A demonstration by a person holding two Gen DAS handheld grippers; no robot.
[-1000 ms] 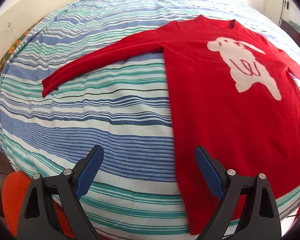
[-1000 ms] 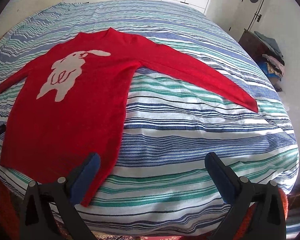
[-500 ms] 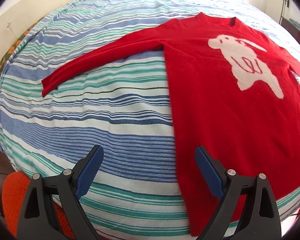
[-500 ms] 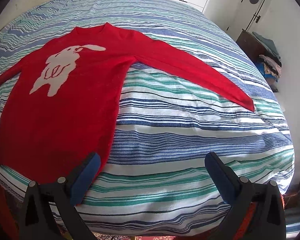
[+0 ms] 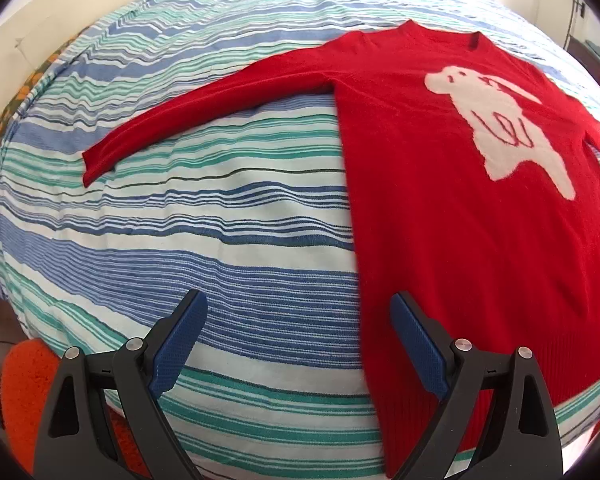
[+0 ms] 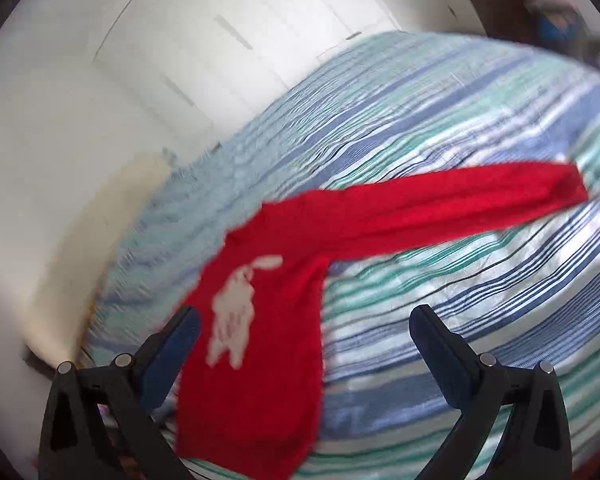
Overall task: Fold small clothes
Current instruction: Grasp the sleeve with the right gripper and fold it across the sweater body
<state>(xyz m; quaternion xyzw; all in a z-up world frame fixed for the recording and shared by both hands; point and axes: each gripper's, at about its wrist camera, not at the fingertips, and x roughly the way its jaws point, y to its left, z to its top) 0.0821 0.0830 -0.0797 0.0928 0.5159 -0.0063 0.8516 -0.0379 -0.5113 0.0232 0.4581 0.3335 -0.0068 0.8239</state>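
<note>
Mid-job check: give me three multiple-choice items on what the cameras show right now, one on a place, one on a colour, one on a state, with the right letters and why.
1. Where does the sweater lie?
A. flat on the striped bedspread
B. draped over a chair
C. inside a basket

2. What colour is the animal figure on the sweater's front?
A. black
B. white
C. yellow

3. How do the left tongs and right tongs stand?
A. both shut on a sleeve
B. left shut, right open
C. both open, holding nothing

Answers:
1. A, the sweater's body and left sleeve spread across the bedspread.
2. B, the figure is white against the red knit.
3. C, each pair of blue pads stands wide apart with no cloth between.
</note>
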